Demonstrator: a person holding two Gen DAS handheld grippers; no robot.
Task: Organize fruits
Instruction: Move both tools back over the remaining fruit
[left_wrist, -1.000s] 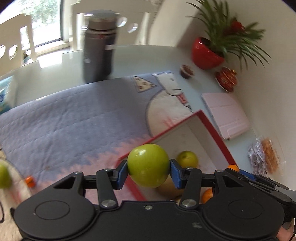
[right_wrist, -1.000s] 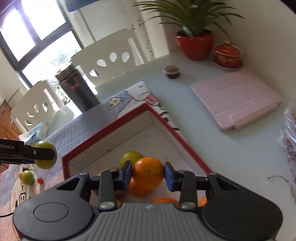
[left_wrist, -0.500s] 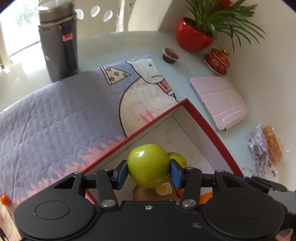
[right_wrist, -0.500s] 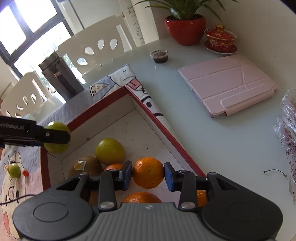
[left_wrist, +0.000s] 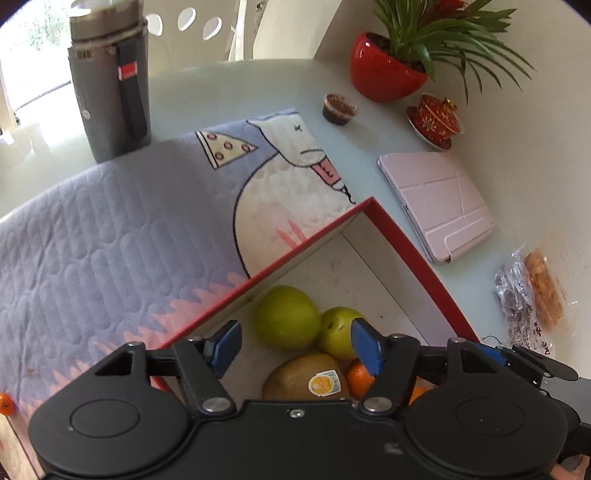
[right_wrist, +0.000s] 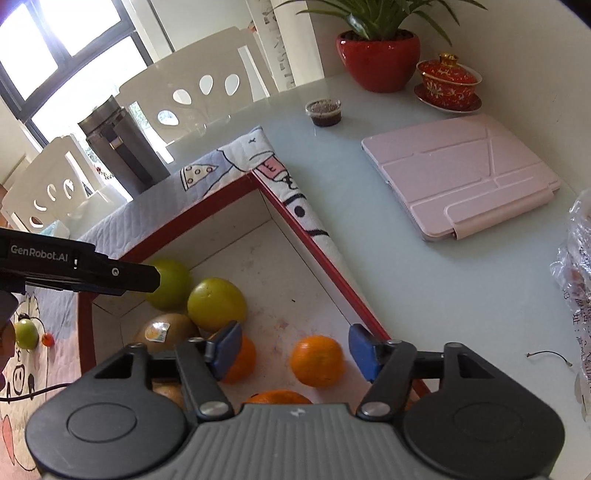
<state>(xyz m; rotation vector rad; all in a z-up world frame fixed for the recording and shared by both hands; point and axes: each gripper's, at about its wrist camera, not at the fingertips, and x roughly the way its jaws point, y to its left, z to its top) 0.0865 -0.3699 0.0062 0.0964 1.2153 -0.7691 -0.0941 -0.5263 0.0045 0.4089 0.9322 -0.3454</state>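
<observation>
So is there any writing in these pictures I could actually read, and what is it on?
"GenRobot.AI": white letters on the black side of the left gripper, seen from the right wrist.
Sticker on the kiwi: printed, too small to read.
Red tag on the grey flask: no legible text.
Crinkly snack bag: dark characters, too blurred to read.

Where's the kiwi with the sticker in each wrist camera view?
Left wrist: the kiwi with the sticker lies low at centre, in the red-rimmed box, just beyond the gripper body.
Right wrist: the kiwi lies at lower left, below the two green fruits.
Shared landmark: the pink tablet case, on the table right of the box.
</observation>
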